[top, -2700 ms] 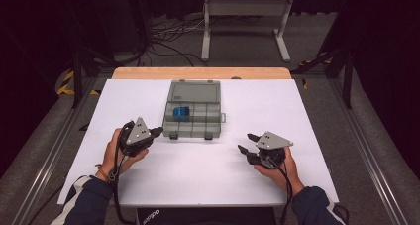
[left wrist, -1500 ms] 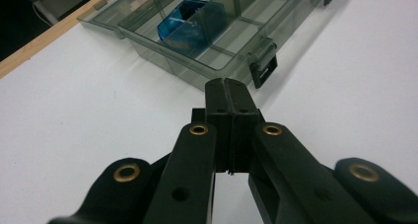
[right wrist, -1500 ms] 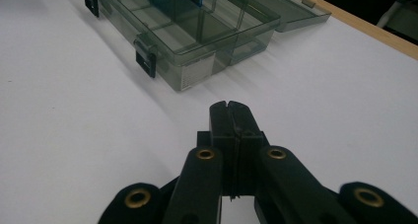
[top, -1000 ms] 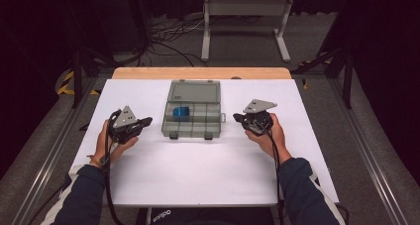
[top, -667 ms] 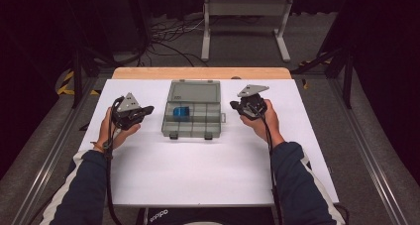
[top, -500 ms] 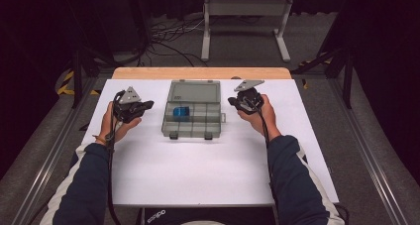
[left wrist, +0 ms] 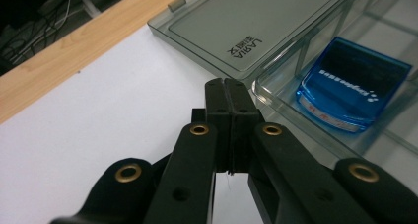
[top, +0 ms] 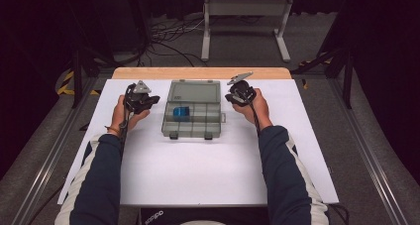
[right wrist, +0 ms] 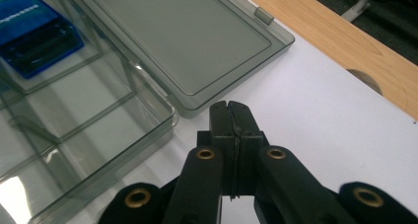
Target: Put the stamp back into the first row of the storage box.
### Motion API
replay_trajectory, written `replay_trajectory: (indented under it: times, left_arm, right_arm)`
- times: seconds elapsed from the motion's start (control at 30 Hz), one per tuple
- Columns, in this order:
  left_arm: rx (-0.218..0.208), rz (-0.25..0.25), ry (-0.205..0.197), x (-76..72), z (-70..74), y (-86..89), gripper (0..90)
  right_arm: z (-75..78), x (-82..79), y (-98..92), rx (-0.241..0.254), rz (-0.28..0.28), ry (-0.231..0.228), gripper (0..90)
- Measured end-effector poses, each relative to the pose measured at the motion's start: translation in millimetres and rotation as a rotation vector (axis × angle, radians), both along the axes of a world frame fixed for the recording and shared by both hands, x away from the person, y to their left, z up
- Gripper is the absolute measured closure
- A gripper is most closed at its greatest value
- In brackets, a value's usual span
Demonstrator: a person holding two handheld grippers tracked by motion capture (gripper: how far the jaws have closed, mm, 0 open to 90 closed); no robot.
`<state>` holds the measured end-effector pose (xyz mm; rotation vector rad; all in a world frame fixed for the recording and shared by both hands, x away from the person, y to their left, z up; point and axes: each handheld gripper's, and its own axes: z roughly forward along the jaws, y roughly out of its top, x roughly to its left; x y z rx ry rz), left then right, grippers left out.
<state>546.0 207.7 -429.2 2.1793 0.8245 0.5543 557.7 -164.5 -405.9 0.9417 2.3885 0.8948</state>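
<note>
On the white sheet covering the desk (top: 198, 165), a clear grey plastic compartment box (top: 192, 120) lies open, its flat lid (top: 194, 91) folded back flat toward the far edge, where a strip of bare wood shows. Inside the box, a small translucent blue case (top: 182, 113) sits in a compartment on the left side of the row next to the lid.

The left tool (top: 154, 100) is held just left of the box, level with the seam where lid meets tray. In the left gripper view its two black jaws are pressed together with nothing between them, their tip (left wrist: 227, 83) poised just short of the box's rounded near corner and the lid's edge; whether it touches the plastic cannot be told. The blue case (left wrist: 352, 86) lies close by, to the right of the jaws in that view.

The right tool (top: 228, 98) is held at the box's far right corner. In the right gripper view its jaws are likewise closed on nothing, their tip (right wrist: 230, 107) beside the corner of the lid (right wrist: 187, 36), over white sheet. The blue case (right wrist: 34, 34) sits well apart, across the tray.
</note>
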Motion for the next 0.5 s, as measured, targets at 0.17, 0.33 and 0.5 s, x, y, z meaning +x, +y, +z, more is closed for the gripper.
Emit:
replay_trajectory:
  times: [0.17,0.33,0.5]
  left_arm:
    - [0.003,0.016,0.021,12.1,-5.5,-6.6,90.0]
    - [0.014,0.031,0.047,21.0,-11.8,-5.9,89.9]
    - [0.013,0.033,0.059,28.5,-16.8,-5.7,90.0]
  right_arm:
    - [-6.7,10.3,2.0,-0.026,-0.018,0.025,90.0]
    - [-14.0,20.3,4.9,-0.041,-0.027,0.047,90.0]
    - [-19.6,28.3,10.7,-0.07,-0.023,0.066,90.0]
